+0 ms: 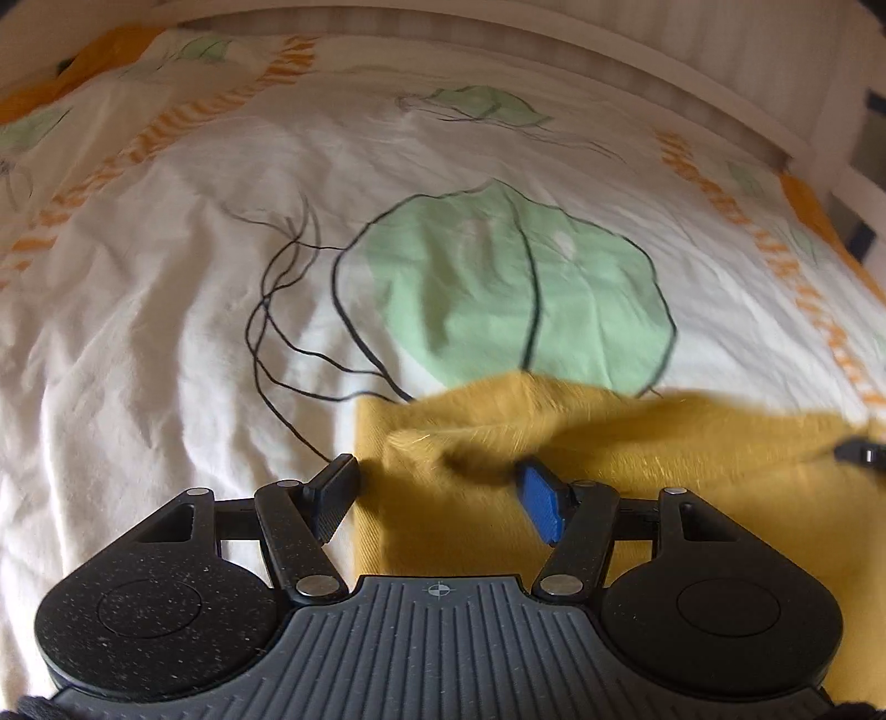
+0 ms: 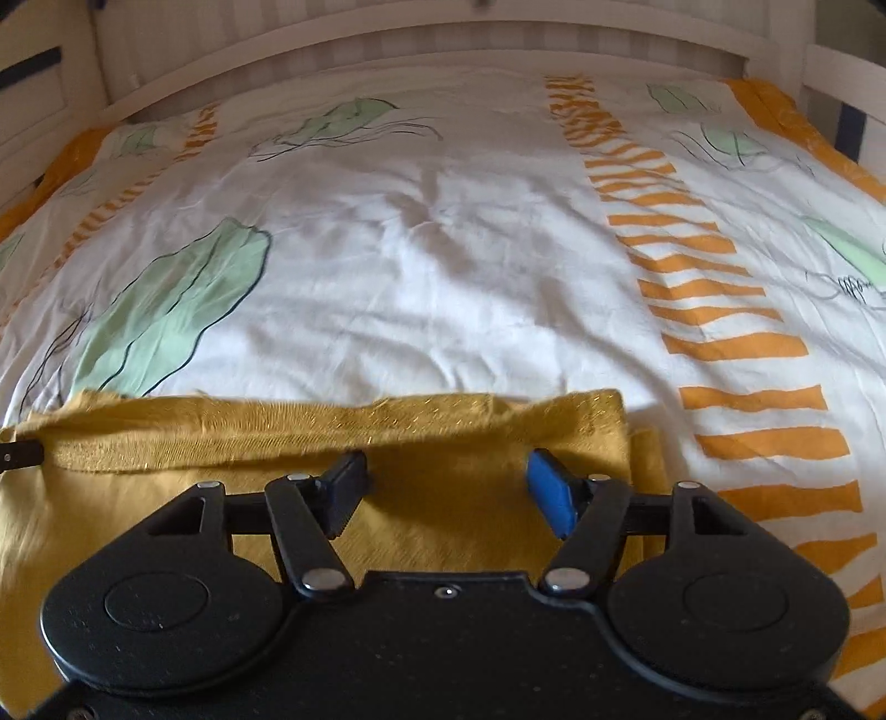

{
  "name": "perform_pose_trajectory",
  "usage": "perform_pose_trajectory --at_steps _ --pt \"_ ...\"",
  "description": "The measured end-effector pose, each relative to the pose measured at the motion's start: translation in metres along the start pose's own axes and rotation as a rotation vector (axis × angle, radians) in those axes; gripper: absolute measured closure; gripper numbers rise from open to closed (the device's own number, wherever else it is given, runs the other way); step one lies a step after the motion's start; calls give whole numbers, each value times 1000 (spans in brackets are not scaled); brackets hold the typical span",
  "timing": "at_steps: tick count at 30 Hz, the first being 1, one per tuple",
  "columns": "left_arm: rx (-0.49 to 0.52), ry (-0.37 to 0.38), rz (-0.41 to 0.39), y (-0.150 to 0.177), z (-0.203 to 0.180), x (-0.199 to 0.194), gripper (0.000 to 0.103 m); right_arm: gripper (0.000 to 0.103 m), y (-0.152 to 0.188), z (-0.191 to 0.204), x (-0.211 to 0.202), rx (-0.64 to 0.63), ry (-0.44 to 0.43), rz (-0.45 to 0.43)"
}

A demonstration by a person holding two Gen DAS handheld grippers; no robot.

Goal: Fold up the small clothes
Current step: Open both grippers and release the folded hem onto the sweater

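A mustard-yellow garment (image 1: 637, 443) lies on the bed, its far edge folded over into a raised ridge. My left gripper (image 1: 437, 482) is open above the garment's left end, with a bunched hump of cloth between the fingers. In the right wrist view the same garment (image 2: 443, 498) lies flat with a folded band along its far edge. My right gripper (image 2: 446, 479) is open above its right part and holds nothing. The other gripper's tip shows at each view's edge: the right one in the left wrist view (image 1: 861, 453), the left one in the right wrist view (image 2: 19, 455).
The garment rests on a white duvet (image 2: 443, 249) printed with green leaves and orange stripes. A white slatted bed frame (image 2: 387, 50) runs along the far side. Orange sheet edges (image 2: 803, 127) show at the bed's sides.
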State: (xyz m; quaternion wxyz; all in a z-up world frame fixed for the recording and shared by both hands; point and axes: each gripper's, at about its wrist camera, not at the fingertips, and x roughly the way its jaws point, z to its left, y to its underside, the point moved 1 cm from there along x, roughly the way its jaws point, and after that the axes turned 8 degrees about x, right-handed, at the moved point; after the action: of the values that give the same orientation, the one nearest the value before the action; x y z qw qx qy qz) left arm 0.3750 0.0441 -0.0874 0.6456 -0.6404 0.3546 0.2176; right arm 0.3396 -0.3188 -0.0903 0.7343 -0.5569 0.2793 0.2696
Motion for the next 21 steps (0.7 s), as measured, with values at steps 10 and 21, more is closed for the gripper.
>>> perform_pose_trajectory --at_steps 10,21 --pt "-38 -48 -70 -11 4 -24 42 34 0 -11 -6 34 7 -27" --pt "166 57 31 13 -47 -7 42 26 20 26 -19 -118 -27 -24"
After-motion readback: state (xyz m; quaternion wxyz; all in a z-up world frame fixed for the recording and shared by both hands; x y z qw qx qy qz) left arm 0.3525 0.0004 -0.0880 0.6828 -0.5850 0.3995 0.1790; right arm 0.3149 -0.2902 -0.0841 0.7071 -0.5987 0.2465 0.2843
